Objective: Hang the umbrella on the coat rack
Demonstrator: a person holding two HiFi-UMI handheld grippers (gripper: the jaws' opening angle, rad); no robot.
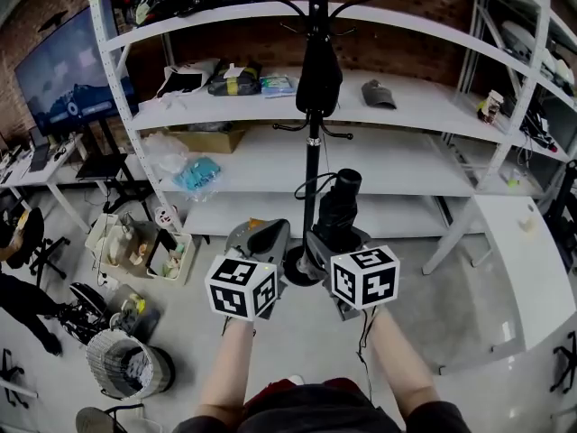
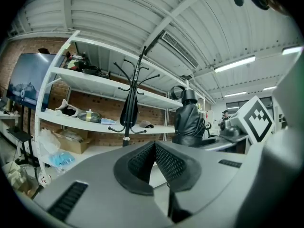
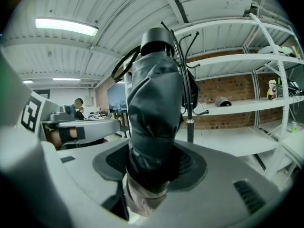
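Note:
A folded black umbrella (image 1: 338, 207) stands upright with my right gripper (image 1: 326, 242) shut on its lower end. In the right gripper view the umbrella (image 3: 154, 108) fills the middle, pinched between the pads of the right gripper (image 3: 152, 167), its loop strap near the top. My left gripper (image 1: 261, 235) is beside it, shut and empty, and its pads meet in the left gripper view (image 2: 154, 158). The black coat rack (image 1: 313, 142) stands just beyond both grippers. A dark folded item (image 1: 319, 69) hangs from one of its upper hooks. The rack (image 2: 129, 99) also shows in the left gripper view.
White shelving (image 1: 406, 106) behind the rack carries bags, a box and a cap (image 1: 380, 94). A monitor (image 1: 63, 75) and desk stand at the left, with a wire bin (image 1: 126, 363) and clutter on the floor. A white table (image 1: 532, 269) is at the right.

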